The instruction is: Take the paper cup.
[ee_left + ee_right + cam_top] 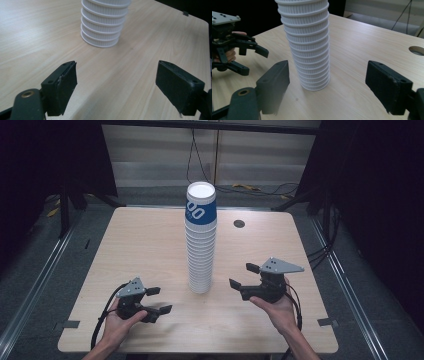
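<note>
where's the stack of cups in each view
High view: stack of cups stands mid-table, between both hand-held grippers.
Left gripper view: its base at top centre, beyond the open jaws.
Right gripper view: its lower part left of centre, between the jaws.
Shared landmark: the wooden table.

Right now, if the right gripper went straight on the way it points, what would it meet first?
Probably the stack of paper cups: it stands between the open jaws of the right gripper, slightly left of centre, near its base. Depth is unclear.

Tall cup stack [201,240] stands upright mid-table.
</note>
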{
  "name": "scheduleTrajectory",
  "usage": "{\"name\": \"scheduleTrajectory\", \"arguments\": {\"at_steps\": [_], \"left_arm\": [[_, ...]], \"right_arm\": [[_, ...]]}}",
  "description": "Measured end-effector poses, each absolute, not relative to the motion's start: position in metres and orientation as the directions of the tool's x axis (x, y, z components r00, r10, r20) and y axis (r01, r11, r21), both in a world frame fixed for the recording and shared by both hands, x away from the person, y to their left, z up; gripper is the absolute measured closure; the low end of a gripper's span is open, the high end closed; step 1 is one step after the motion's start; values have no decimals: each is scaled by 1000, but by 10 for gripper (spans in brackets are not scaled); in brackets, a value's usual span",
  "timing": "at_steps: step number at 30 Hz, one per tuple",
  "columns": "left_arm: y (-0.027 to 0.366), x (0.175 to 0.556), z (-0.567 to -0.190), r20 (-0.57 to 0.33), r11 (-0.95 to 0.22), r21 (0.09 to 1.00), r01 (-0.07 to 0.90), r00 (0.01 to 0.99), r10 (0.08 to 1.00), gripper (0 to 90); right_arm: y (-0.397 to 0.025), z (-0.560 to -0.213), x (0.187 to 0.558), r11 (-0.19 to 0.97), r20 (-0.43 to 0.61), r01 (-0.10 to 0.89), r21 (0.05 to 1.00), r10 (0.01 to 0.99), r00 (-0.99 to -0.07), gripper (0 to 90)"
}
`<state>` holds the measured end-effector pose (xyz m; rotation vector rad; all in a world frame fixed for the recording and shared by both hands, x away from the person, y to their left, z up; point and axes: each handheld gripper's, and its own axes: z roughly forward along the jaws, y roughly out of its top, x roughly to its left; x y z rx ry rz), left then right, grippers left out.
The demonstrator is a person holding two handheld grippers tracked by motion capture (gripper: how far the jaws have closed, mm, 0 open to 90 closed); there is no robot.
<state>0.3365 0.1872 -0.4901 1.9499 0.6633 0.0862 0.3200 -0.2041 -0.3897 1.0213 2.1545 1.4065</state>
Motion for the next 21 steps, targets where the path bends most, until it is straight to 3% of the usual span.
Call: {"name": "scheduleTrajectory", "arguments": {"at_steps": [21], "left_arm": [[187,337,-489,-201,-329,861,388,853,481,172]], "right_arm": [[-187,-338,341,234,97,317,919,645,-758,173]]}}
